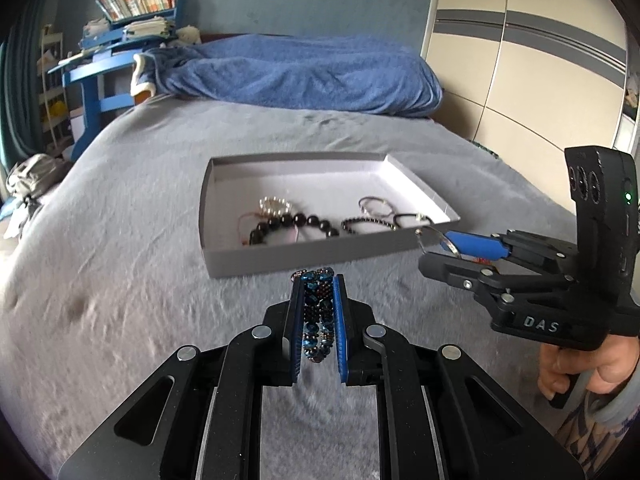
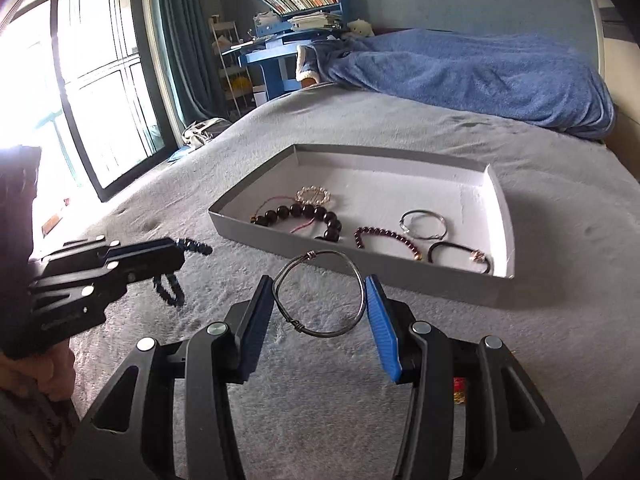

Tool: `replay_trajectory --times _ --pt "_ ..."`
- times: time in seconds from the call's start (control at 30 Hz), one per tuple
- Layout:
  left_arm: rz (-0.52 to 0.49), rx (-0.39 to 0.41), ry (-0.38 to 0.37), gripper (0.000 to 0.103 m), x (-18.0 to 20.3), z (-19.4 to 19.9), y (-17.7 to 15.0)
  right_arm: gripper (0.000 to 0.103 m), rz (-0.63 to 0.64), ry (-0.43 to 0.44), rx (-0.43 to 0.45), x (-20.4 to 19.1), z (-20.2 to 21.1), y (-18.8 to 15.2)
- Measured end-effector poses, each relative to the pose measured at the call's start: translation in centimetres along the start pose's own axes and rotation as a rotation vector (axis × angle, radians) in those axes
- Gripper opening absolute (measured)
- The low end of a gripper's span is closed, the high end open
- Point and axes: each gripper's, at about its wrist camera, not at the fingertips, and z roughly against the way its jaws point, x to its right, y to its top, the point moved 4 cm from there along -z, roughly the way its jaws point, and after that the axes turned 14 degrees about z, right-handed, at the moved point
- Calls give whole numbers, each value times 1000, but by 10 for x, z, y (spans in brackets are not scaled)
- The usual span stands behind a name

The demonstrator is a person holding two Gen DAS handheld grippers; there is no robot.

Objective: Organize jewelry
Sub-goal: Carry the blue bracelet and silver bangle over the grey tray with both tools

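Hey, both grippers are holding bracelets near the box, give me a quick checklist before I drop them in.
1. Left gripper clamps the blue beaded bracelet: ok.
2. Right gripper holds the wire bangle between its fingers: ok, though it spans them widely.
3. Gray box sits open on the bed: ok.
4. Free floor space in the box, toward its far side: ok.
5. Either gripper already above the box: not ok, both are short of its near wall.
6. Bangle grip firm enough to carry: cannot tell.
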Motion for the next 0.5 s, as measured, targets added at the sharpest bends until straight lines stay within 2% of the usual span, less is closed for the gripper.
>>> replay_trajectory --times 0.17,0.5 --pt "-10 7 -7 14 2 -4 11 47 11 -16 -2 10 3 4" --pt "-49 18 -13 14 7 -21 32 47 -53 -49 6 43 -3 5"
